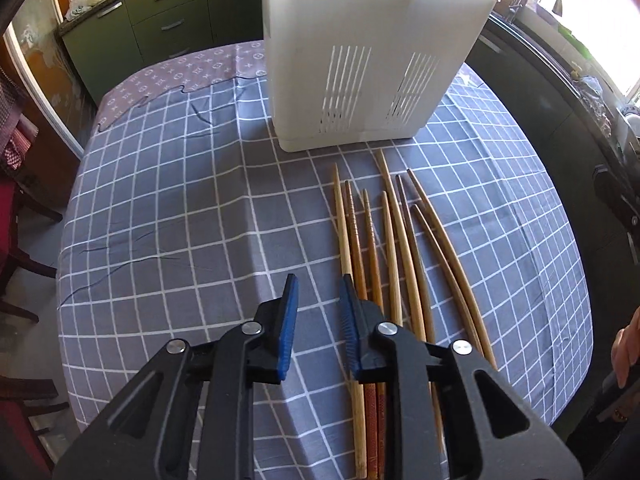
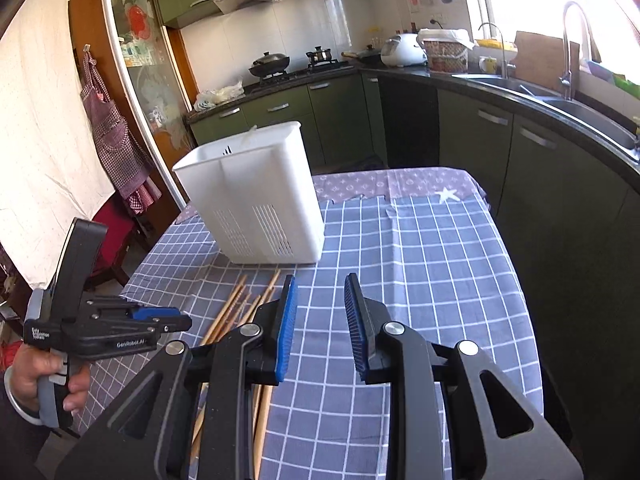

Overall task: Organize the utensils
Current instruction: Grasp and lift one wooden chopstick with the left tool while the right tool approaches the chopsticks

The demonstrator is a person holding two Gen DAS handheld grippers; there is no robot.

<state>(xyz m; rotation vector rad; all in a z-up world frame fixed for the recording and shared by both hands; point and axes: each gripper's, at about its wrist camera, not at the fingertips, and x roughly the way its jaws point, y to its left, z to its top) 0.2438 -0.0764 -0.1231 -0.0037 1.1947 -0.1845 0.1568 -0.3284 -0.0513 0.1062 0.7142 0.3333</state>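
Note:
Several wooden chopsticks (image 1: 392, 240) lie side by side on the blue checked tablecloth (image 1: 180, 200), just in front of a tall white slotted utensil holder (image 1: 360, 60). My left gripper (image 1: 320, 284) hangs open over the cloth at the near ends of the leftmost sticks, with nothing between its blue pads. In the right wrist view my right gripper (image 2: 320, 280) is open and empty over bare cloth (image 2: 420, 260), to the right of the chopsticks (image 2: 240, 308) and nearer than the holder (image 2: 256, 208). The left gripper (image 2: 184, 320) shows there at the left, held in a hand.
Green kitchen cabinets (image 2: 472, 136) and a dark counter with a sink (image 2: 560, 96) run along the right and far sides. A chair with a red cushion (image 2: 116, 236) stands at the table's left. A person's hand (image 1: 626, 344) is at the table's right edge.

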